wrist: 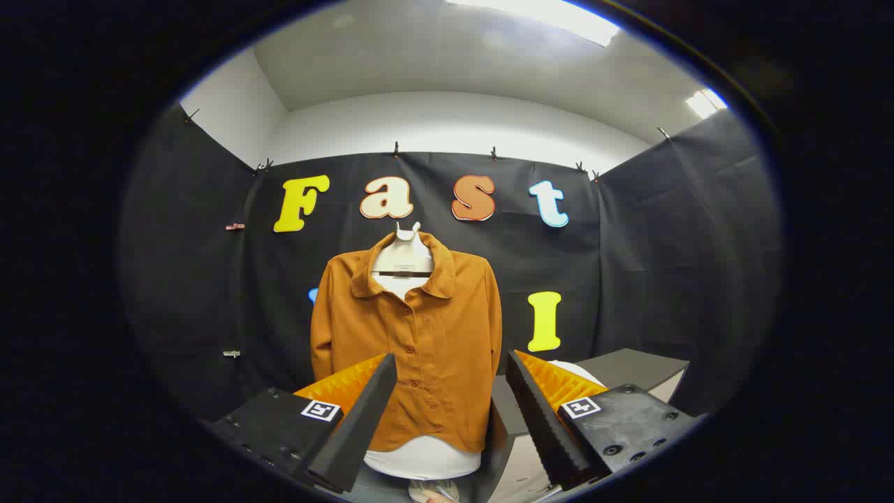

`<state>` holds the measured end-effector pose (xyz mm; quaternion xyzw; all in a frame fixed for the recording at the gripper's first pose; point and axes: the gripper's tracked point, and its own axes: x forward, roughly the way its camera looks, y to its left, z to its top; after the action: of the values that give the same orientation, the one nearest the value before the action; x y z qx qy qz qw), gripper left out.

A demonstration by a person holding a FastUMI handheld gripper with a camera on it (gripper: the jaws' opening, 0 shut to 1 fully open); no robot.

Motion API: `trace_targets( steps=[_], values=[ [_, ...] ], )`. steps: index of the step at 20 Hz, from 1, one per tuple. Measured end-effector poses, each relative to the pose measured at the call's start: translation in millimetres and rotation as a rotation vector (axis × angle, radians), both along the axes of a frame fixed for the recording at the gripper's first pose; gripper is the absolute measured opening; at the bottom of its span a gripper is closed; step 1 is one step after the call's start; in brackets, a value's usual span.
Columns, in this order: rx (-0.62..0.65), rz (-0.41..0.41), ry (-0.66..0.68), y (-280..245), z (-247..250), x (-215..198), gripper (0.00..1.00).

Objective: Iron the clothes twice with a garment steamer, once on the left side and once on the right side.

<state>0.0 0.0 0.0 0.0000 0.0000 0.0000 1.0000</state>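
A brown button-up shirt (412,349) hangs on a white torso form (422,457), straight ahead and beyond my fingers, with its collar open at the white neck. My gripper (450,370) is open, and the wide gap between its fingers frames the shirt's lower front. Nothing is held between the fingers. A white rounded object (580,369) shows partly behind the right finger; I cannot tell what it is.
A dark grey table (632,367) stands to the right of the shirt, beyond the right finger. Black cloth walls close the booth at the back and on both sides. Low beneath the torso form a small pale object (433,492) shows.
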Motion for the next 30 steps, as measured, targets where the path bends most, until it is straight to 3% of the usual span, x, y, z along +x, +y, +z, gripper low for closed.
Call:
trace_targets(
  steps=[19, 30],
  values=[
    [0.015, -0.020, 0.025, 8.7, -3.1, -10.8, 0.99],
    [0.029, -0.097, 0.094, 21.9, -30.4, -10.0, 0.99]
  ],
)
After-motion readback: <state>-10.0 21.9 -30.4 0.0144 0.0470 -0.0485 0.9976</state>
